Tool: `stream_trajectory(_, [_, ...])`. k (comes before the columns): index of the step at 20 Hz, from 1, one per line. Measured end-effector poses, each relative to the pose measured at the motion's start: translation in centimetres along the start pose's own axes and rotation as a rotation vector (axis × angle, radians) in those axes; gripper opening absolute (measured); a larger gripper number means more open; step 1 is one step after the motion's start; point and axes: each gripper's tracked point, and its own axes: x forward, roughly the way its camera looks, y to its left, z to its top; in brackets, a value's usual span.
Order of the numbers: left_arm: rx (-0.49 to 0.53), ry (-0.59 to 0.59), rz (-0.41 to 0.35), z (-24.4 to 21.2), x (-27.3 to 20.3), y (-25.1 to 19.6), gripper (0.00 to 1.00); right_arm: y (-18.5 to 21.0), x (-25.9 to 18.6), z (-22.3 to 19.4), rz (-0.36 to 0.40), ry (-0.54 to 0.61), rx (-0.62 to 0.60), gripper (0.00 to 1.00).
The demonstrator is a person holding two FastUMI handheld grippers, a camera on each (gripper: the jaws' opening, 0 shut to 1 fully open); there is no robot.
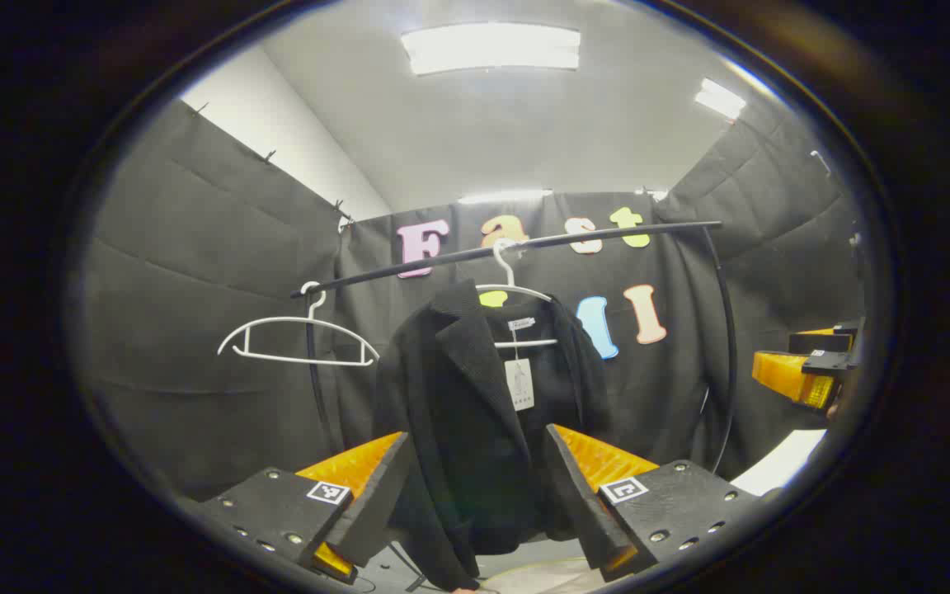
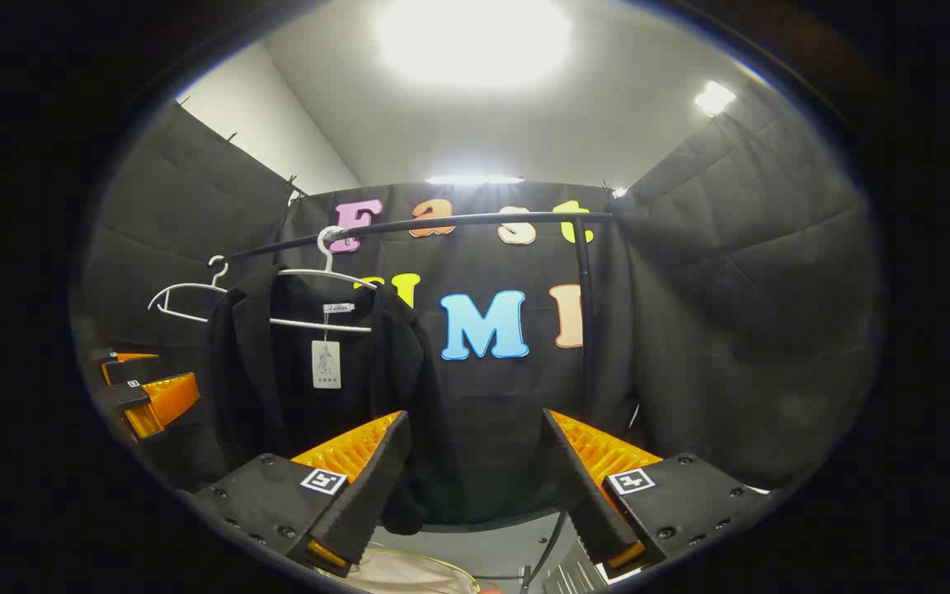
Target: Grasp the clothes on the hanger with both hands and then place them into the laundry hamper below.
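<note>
So there's one black jacket (image 1: 475, 412) on one white hanger (image 1: 516, 290), hooked over a single dark rail (image 1: 508, 247). A second white hanger (image 1: 298, 338) sits bare on the same rail, so two hangers total, one garment. One paper tag (image 1: 519, 384) dangles at the jacket's collar.

In the left gripper view, the left gripper (image 1: 475, 495) has its jaws spread wide with nothing in them, and the jacket hangs straight ahead, framed right between the two fingers but farther off, not touched. The bare hanger is up and off to the left of the jaws. The right gripper (image 1: 805, 371) pokes in at the far right edge.

In the right gripper view, the right gripper (image 2: 475, 487) is also spread wide and holding nothing. Here the jacket sits ahead and to the left of the jaws, partly behind the left finger. A pale rounded rim, maybe the hamper (image 2: 409, 573), peeks below the jaws, hard to tell.
</note>
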Motion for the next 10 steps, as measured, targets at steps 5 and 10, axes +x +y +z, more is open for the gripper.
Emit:
stream_trajectory(5, [-0.003, -0.005, 0.0, 0.11, -0.55, 0.0, 0.94, 0.26, -0.58, -0.04, 0.002, -0.001, 0.0, 0.99])
stream_trajectory(10, [0.005, -0.014, -0.004, 0.12, -0.89, 0.31, 0.94, 0.77, -0.58, 0.0, 0.003, 0.001, 0.004, 0.99])
